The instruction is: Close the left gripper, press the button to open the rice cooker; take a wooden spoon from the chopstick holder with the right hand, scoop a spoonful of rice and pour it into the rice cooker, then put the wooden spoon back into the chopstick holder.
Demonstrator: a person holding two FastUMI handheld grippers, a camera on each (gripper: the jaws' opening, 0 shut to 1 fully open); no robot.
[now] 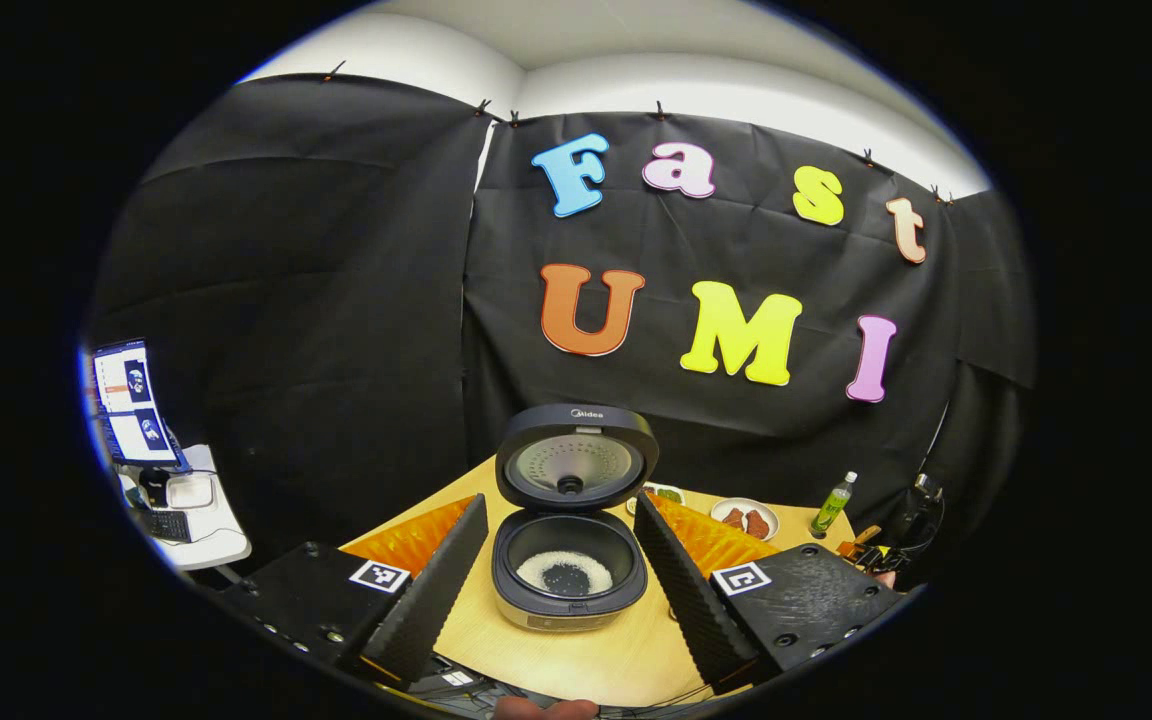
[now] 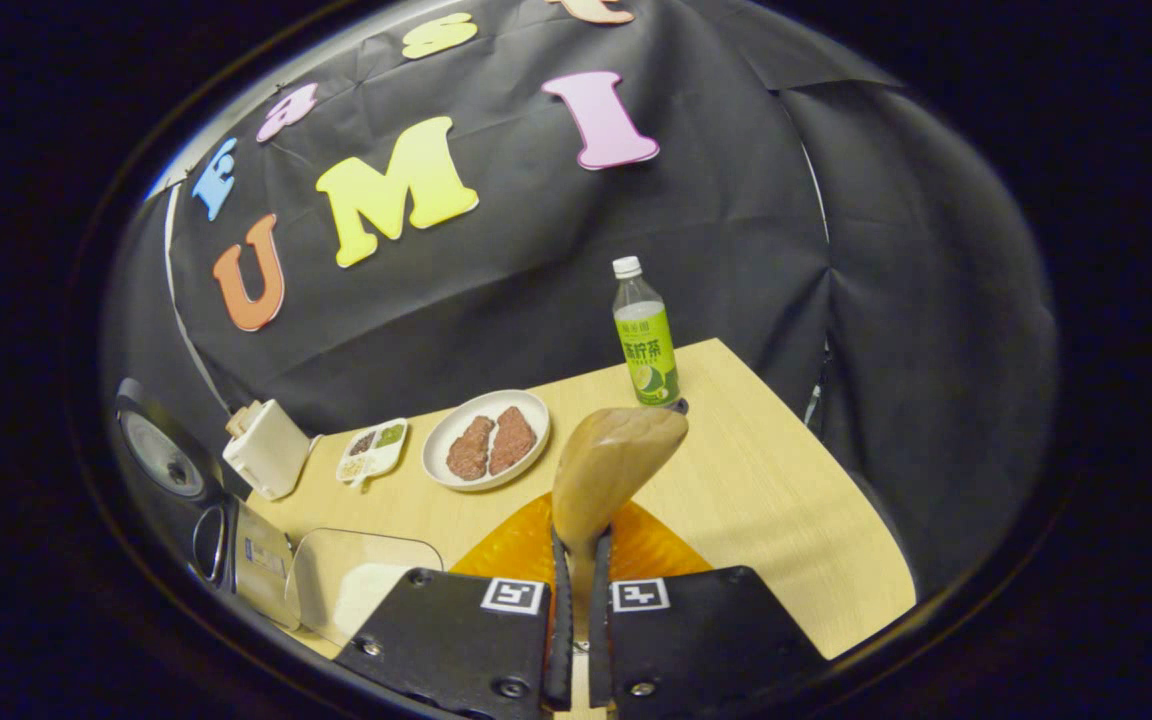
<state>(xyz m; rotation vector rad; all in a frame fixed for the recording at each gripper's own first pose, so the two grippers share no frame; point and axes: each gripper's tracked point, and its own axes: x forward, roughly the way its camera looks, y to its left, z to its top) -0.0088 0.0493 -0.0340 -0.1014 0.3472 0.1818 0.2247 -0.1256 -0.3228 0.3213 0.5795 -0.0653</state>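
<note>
On the light wooden desk (image 1: 586, 660) | dark round rice cooker (image 1: 569, 570) stands lid-up, white rice in its pot | left gripper (image 1: 561, 575) fingers spread wide, 1 each side of the cooker | right gripper (image 2: 578, 585) fingers clamp the pale wooden spoon (image 2: 604, 470) handle, bowl raised near the green-labelled plastic bottle (image 2: 644, 335)

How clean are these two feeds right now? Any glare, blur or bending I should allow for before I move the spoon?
Left gripper view: sharp and evenly lit, rice cooker crisp with its lid up, a glowing monitor at the left edge, table edge bowed by the fisheye. Right gripper view: dimmer, the wooden spoon close and slightly soft, green bottle sharp, table curved; no strong glare.
</note>
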